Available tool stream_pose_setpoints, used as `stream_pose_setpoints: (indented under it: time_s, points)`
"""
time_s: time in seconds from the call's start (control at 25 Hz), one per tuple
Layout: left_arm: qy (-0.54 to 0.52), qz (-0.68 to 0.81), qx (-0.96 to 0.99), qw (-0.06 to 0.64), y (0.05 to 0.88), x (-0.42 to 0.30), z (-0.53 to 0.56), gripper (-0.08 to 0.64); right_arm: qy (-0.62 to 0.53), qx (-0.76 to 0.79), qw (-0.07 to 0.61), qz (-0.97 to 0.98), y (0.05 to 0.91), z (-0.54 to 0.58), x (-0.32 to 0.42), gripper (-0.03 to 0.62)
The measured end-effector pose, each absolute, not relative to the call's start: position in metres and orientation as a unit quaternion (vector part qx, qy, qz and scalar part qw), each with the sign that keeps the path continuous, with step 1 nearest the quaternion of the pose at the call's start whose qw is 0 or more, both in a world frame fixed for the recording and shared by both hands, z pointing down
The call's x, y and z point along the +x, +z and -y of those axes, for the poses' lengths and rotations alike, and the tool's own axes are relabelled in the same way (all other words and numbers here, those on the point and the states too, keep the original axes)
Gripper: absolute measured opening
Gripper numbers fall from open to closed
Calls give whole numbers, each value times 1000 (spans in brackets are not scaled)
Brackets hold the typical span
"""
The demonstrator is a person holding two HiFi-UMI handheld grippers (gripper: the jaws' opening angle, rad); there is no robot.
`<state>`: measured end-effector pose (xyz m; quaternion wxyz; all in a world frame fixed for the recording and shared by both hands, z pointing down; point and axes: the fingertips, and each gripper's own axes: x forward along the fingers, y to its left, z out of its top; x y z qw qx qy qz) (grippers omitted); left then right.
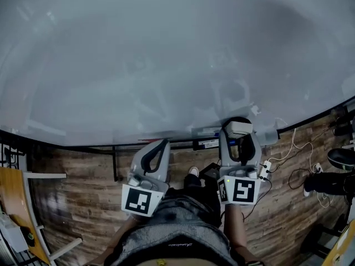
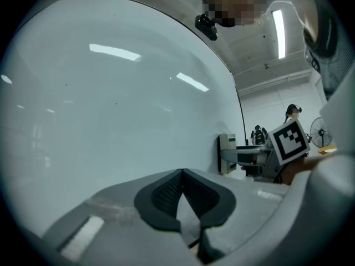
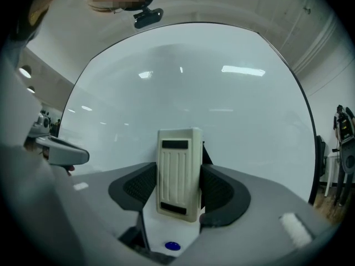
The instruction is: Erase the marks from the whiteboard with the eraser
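The whiteboard point(image 1: 166, 54) fills the upper head view; I see no marks on it, only reflections. My right gripper point(image 1: 238, 134) is shut on the cream ribbed eraser point(image 3: 178, 173), which stands upright between its dark pads point(image 3: 222, 193) just short of the whiteboard point(image 3: 194, 87). The eraser point(image 1: 238, 129) shows at the board's lower edge in the head view. My left gripper point(image 1: 157, 151) hangs lower left of it, shut with nothing between its pads point(image 2: 166, 195), facing the whiteboard point(image 2: 100, 104).
A tray rail point(image 1: 205, 144) runs along the board's lower edge. Below is wood-plank floor point(image 1: 83, 193) with white cables point(image 1: 294, 148), a shoe point(image 1: 341, 159) at right and a wooden chair or shelf point(image 1: 19, 215) at far left.
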<state>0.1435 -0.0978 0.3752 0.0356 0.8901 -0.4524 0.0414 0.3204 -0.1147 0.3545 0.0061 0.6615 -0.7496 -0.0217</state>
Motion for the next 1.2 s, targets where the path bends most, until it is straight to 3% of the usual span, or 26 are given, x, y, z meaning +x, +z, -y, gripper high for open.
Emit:
stream_pose_setpoints:
  time_s: [0.28,0.84,1.2]
  points:
    - [43,451,890,48,386,101,94,3,-16,678,7,735,358,111,300,255]
    - [22,464,884,52,385,-34,89,3,-17,655,20,755,363,108,134,255]
    - [15,464,885,48,383,-77,86,3,-22,659,20,752,361,107,90,255]
